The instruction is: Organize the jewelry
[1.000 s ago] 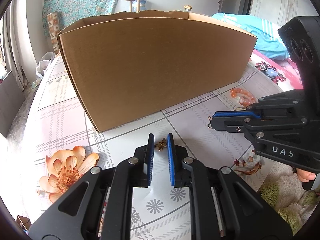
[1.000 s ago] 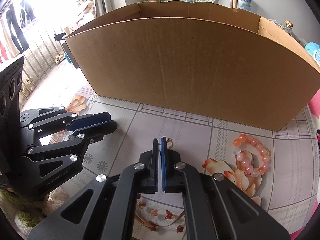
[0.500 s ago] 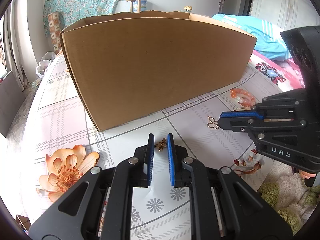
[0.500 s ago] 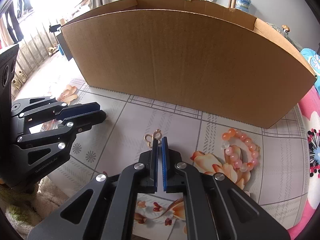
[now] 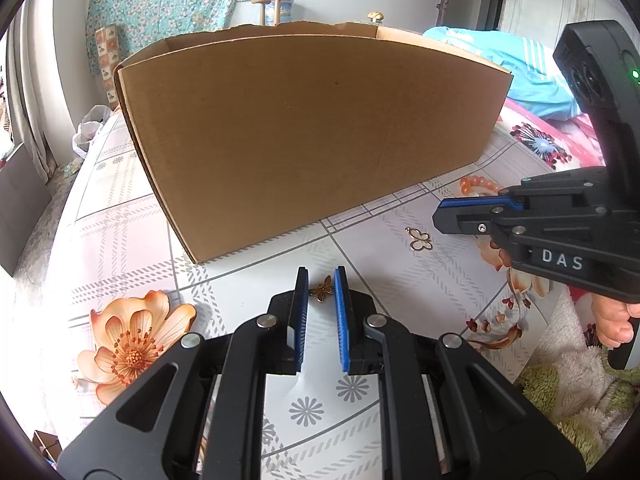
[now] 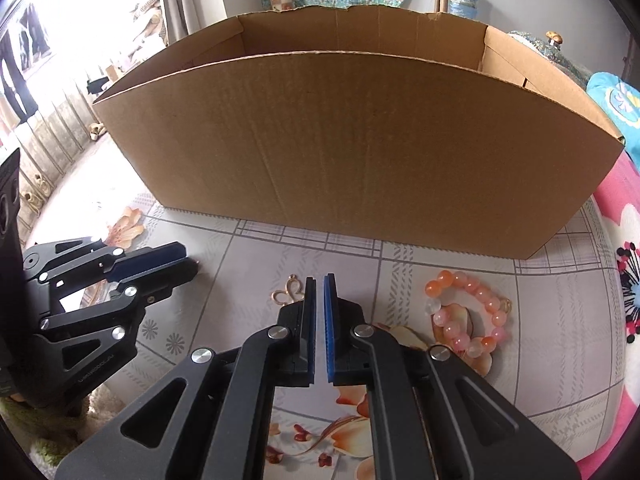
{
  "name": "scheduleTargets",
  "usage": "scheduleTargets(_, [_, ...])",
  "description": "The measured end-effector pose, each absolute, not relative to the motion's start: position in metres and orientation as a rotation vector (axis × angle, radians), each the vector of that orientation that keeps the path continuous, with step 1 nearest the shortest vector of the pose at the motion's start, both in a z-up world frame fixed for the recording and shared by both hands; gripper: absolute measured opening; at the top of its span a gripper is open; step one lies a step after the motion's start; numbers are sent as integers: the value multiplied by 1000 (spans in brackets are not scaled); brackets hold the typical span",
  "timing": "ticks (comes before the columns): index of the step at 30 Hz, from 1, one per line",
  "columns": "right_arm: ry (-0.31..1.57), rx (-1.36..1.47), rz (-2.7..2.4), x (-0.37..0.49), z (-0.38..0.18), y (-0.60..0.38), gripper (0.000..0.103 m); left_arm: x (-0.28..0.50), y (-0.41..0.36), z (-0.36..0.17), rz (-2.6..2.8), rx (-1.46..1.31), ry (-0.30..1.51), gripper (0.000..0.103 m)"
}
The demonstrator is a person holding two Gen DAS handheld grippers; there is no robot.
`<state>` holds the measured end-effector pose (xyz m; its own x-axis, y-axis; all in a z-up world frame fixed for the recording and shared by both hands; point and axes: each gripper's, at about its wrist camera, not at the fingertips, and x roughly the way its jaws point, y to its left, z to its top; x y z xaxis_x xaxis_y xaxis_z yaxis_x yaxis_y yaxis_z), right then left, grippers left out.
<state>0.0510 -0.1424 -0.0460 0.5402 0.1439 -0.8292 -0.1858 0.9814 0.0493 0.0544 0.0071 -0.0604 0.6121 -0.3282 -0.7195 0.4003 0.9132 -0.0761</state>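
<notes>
**Bright daylight, strong fisheye bend**

Daylight floods in from the window point(image 6: 24, 40), which is blown out white. The tablecloth point(image 5: 120, 208) glares at the left edge. The cardboard box point(image 6: 352, 140) bows under lens distortion; corners vignette black. Focus stays sharp.

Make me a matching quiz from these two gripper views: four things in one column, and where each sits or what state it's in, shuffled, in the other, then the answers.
Things
1. bronze butterfly charm
2. gold outline butterfly charm
3. bead bracelet
4. cardboard box

Places or states
A. stands open-topped at the back of the tablecloth
B. lies flat just left of the right gripper tips
C. between the blue pads of the left gripper
D. lies in a ring to the right of the right gripper

Pairs: 1-C, 2-B, 3-D, 4-A
</notes>
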Motion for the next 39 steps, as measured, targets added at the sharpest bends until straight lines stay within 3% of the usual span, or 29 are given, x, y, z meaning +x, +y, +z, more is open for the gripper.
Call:
scheduleTargets(15, [966,-54,186,64,-50,-135,9,54,3,-60,-413,103,813,12])
scheduleTargets(26, [945,-154,149,59,-51,-126,19,53,1,-60,-417,117,814,12])
scheduleTargets(39, [974,66,190,58,-40,-147,25,53,-1,-60,-416,119,814,12])
